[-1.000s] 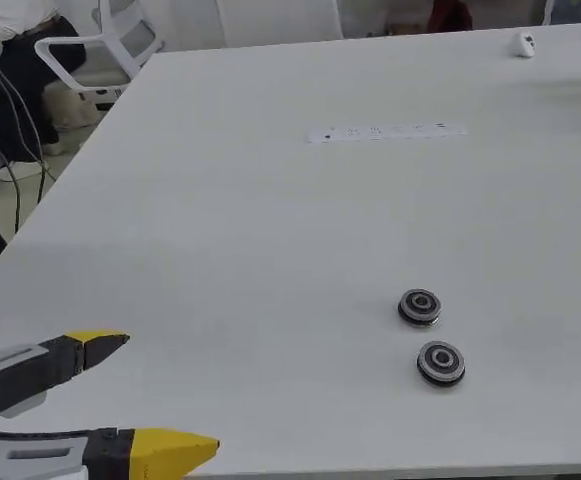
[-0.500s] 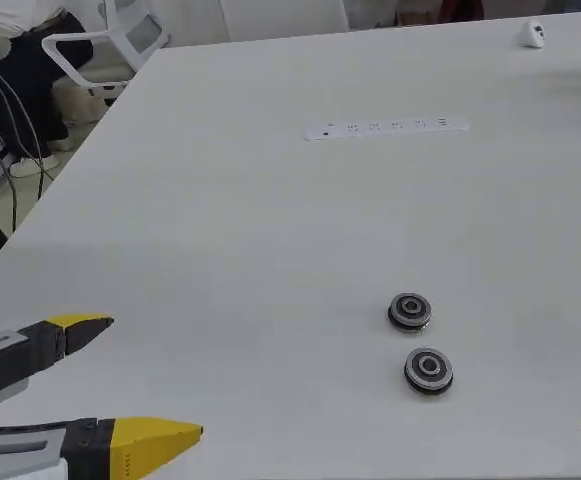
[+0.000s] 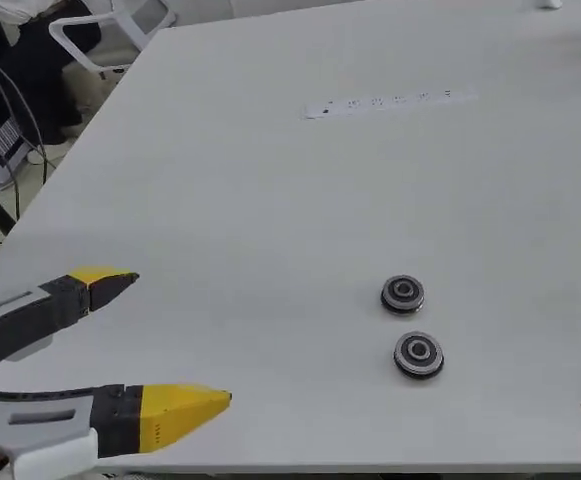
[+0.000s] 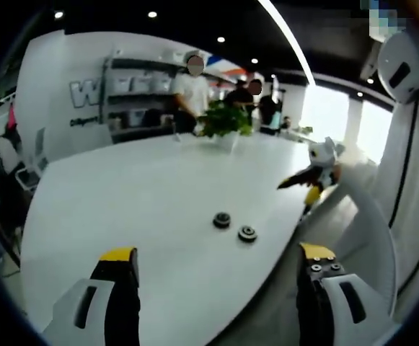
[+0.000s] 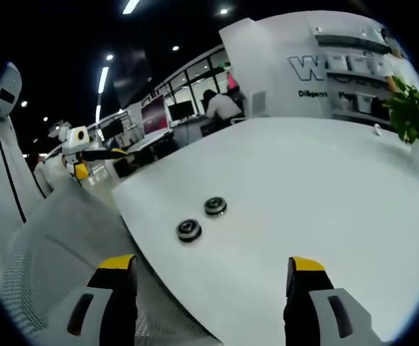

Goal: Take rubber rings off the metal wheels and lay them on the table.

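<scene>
left claw [image 3: 180, 338], right claw [image 5: 210, 263], both with jaws spread wide

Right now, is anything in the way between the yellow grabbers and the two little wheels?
No, nothing I can see. Only bare white table lies between the left gripper and the far wheel or the near wheel. The right gripper also faces both with nothing between.

I'm looking over a wide white tabletop [image 3: 270, 200] with a white power strip [image 3: 388, 102] lying flat far across it. A white chair [image 3: 142, 15] stands off its far left corner. Beyond are a potted plant [image 4: 223, 119], a lettered white wall [image 4: 86, 94], recessed ceiling spots [image 4: 151, 14] and bright windows [image 4: 324, 108].
</scene>
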{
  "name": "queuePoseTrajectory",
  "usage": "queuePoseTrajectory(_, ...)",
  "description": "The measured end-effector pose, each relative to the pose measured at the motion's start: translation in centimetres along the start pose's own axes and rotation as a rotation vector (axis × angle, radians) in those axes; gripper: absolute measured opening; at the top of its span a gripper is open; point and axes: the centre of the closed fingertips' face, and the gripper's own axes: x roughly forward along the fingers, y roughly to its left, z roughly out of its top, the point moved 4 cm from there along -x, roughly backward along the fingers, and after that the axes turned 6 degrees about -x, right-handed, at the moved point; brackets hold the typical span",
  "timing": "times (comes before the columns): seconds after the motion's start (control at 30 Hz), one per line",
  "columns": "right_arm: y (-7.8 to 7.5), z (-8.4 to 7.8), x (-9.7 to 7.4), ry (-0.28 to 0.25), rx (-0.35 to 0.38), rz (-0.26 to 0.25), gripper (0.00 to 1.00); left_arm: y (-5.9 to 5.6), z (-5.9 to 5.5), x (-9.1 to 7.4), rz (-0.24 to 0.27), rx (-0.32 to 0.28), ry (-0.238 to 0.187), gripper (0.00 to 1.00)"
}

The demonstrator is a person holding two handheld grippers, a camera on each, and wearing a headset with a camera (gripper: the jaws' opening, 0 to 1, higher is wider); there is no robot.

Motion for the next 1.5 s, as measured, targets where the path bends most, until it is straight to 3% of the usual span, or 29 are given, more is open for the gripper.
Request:
queuePoseTrajectory(0.2,-0.3,-0.5,1.5,-0.017,0.000,0.067,0.83,-1.2,1.7,0.8,-0.005,0.042,-0.022,0.90)
queuePoseTrajectory(0.53,-0.5,-0.1,3.7,-0.072,-0.020,0.151,0.76,-3.3,4.2,3.7,-0.054,0.153,-0.001,0.87)
queuePoseTrajectory(0.7,-0.2,-0.1,4.7,-0.088,-0.020,0.180,0.71,-3.8,4.5,5.0,-0.093,0.173,0.013,0.87)
queuePoseTrajectory(0.87,0.1,0.1,5.4,-0.102,-0.034,0.204,0.68,-4.0,4.4,6.6,-0.128,0.212,0.056,0.86)
queuePoseTrajectory(0.97,0.5,-0.1,5.9,-0.082,-0.044,0.234,0.68,-4.1,4.6,7.7,-0.161,0.205,0.040,0.85)
queuePoseTrajectory(1.07,1.1,-0.4,6.3,-0.056,-0.084,0.264,0.64,-4.7,4.3,8.9,-0.201,0.198,0.053,0.84)
queuePoseTrajectory(1.5,2.5,0.4,8.5,-0.059,-0.145,0.304,0.56,-6.5,4.3,13.2,-0.316,0.227,0.037,0.77)
